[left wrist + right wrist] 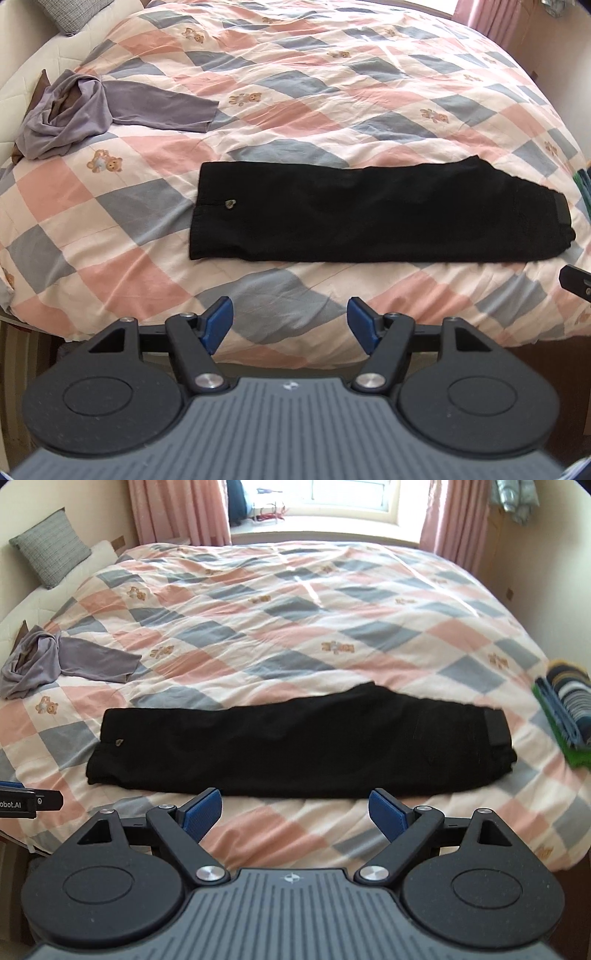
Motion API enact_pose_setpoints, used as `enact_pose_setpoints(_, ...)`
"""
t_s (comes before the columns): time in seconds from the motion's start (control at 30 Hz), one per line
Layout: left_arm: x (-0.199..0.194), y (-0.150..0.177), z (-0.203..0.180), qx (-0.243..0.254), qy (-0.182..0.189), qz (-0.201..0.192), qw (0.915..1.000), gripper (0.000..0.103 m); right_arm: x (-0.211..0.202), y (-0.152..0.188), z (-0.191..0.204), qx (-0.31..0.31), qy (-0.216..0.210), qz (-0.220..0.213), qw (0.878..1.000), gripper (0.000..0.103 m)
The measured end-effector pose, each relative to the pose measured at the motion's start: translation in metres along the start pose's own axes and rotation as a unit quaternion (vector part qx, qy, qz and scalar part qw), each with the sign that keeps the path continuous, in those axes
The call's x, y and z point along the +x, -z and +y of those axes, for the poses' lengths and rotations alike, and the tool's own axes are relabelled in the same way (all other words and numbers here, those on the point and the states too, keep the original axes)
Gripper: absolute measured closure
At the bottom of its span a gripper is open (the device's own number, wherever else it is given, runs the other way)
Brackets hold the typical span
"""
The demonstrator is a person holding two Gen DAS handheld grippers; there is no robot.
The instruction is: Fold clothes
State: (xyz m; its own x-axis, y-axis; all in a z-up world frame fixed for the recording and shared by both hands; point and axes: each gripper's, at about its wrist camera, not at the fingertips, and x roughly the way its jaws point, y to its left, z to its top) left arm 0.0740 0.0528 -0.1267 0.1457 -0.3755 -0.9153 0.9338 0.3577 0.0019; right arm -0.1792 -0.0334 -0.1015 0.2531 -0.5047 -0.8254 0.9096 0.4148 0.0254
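A pair of black trousers (pixel 376 214) (pixel 295 749) lies folded lengthwise across the near part of the bed, waistband to the right, hems to the left. My left gripper (pixel 291 325) hovers open over the bed's front edge, short of the trousers, nothing between its blue pads. My right gripper (pixel 295 814) is open too, just in front of the trousers' near edge and holding nothing. A crumpled lilac long-sleeved top (pixel 92 114) (pixel 55 661) lies at the far left of the bed.
The bed wears a checked pink, grey and cream quilt (pixel 332 74) (pixel 295 609). A stack of folded striped clothes (pixel 565 709) sits at the right edge. A grey cushion (pixel 48 546) leans at the back left. Pink curtains (pixel 177 509) frame the window.
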Motion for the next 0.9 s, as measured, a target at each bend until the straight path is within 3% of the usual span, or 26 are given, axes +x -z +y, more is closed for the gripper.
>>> enact_pose_setpoints(0.27, 0.009, -0.006, -0.018, -0.018, 0.004, 0.004, 0.9998, 0.037, 0.014, -0.013, -0.016, -0.017, -0.004, 0.005, 1.000, 0.014)
enact_pose_setpoints(0.5, 0.018, -0.008, -0.007, -0.024, 0.002, 0.018, 0.9996, 0.037, 0.026, -0.018, -0.009, -0.022, -0.008, 0.014, 1.000, 0.013)
enact_pose_setpoints(0.67, 0.031, -0.012, 0.024, -0.031, 0.020, 0.028, 0.9989, 0.037, 0.037, -0.014, 0.006, -0.030, 0.003, 0.017, 0.999, 0.013)
enact_pose_setpoints(0.9, 0.064, -0.031, 0.100, -0.022, 0.056, 0.041, 0.9974, 0.037, 0.068, 0.005, 0.055, -0.044, 0.013, 0.034, 0.998, 0.013)
